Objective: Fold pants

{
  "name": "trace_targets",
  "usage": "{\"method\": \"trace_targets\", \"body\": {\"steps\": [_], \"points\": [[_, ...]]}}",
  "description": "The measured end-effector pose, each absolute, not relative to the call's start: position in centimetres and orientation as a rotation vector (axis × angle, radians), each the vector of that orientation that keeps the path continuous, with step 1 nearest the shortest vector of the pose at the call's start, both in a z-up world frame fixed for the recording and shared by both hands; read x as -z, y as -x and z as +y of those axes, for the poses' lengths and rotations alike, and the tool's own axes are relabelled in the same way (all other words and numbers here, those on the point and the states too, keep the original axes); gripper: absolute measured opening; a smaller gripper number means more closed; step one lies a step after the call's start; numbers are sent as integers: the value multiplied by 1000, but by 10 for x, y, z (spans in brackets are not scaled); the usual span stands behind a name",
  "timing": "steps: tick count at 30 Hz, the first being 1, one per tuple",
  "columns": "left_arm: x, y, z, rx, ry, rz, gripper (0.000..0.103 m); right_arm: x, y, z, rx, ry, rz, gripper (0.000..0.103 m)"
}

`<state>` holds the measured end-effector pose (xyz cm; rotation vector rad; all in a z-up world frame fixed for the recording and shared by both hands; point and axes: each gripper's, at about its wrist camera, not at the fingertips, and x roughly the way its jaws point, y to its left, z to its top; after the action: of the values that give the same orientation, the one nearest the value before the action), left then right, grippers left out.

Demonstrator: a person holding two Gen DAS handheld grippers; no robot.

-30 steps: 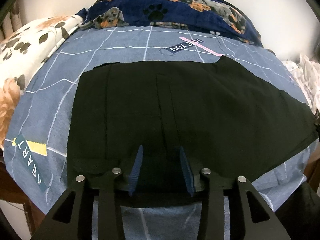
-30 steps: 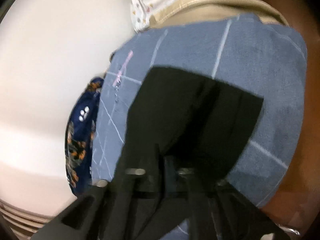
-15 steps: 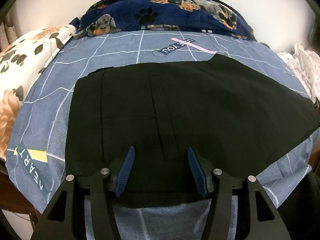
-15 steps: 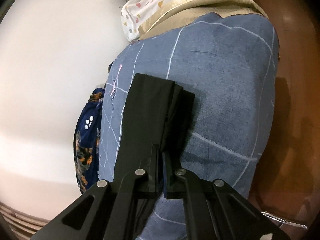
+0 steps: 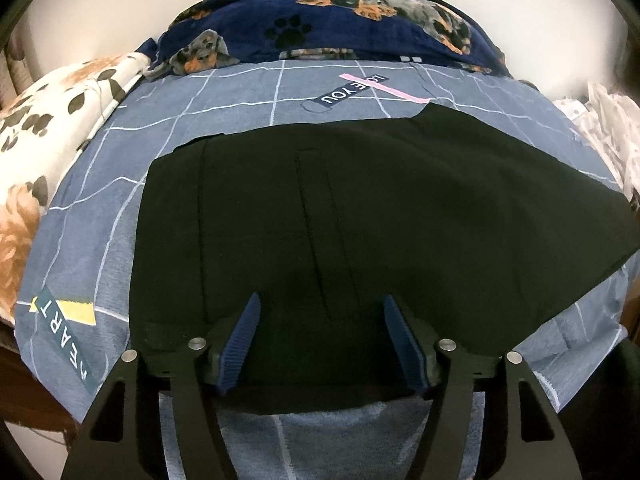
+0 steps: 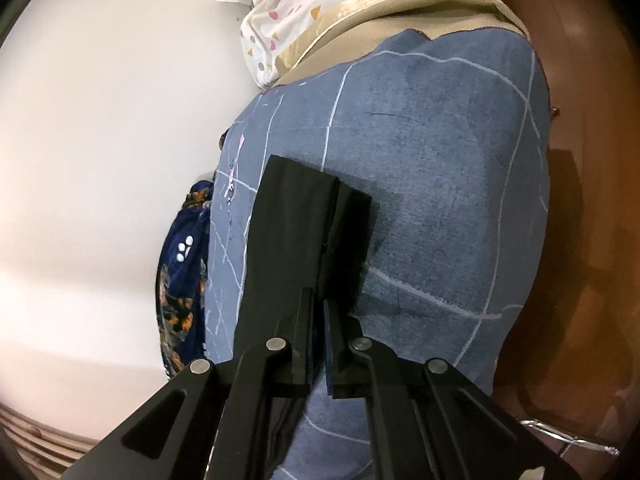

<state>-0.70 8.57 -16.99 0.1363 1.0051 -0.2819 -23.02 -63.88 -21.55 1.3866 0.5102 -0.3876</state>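
Since a second ago the left gripper has widened its jaws, now released above the black cloth pants on the blue checked bed sheet. Right gripper stays clenched on the leg ends; next, carry them toward the waistband.

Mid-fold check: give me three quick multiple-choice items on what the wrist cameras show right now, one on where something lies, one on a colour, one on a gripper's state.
1. Where do the pants lie?
A. on the blue grid bedsheet
B. on the floor
C. on the dog-print blanket

2. What colour are the pants?
A. white
B. black
C. red

3. How does the left hand-held gripper stand?
A. shut on the pants
B. out of view
C. open over the pants

Answers: 1 A, the sheet shows around the cloth on all sides. 2 B, the cloth is uniformly black in both views. 3 C, its blue pads stand wide apart, while the right hand-held gripper is pinched on the pants' edge.
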Motion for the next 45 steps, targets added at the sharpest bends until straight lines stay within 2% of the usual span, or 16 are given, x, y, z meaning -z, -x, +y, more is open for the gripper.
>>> {"method": "trace_targets", "body": {"steps": [8,12,16,18,20,32,40,41,42,45], "points": [[171,7,86,286,-132,1006,67,227,239,-644,359,-1481,464,4],[171,8,86,288,-127,1006,68,218,265,-647,445,-1462,385,28],[172,8,86,291,-124,1004,71,213,274,-653,426,-1452,351,39],[172,9,85,292,-132,1001,72,214,273,-656,415,-1459,338,48],[172,9,85,294,-137,999,72,217,271,-659,421,-1470,333,52],[163,8,91,295,-60,984,72,218,239,-651,345,-1448,358,52],[132,15,88,318,7,930,72,215,218,-648,309,-1374,405,50],[130,16,88,317,9,928,72,213,216,-647,328,-1353,421,37],[128,17,86,320,16,927,72,212,213,-645,354,-1324,452,13],[129,18,82,310,9,922,72,215,208,-641,404,-1307,490,13]]}}
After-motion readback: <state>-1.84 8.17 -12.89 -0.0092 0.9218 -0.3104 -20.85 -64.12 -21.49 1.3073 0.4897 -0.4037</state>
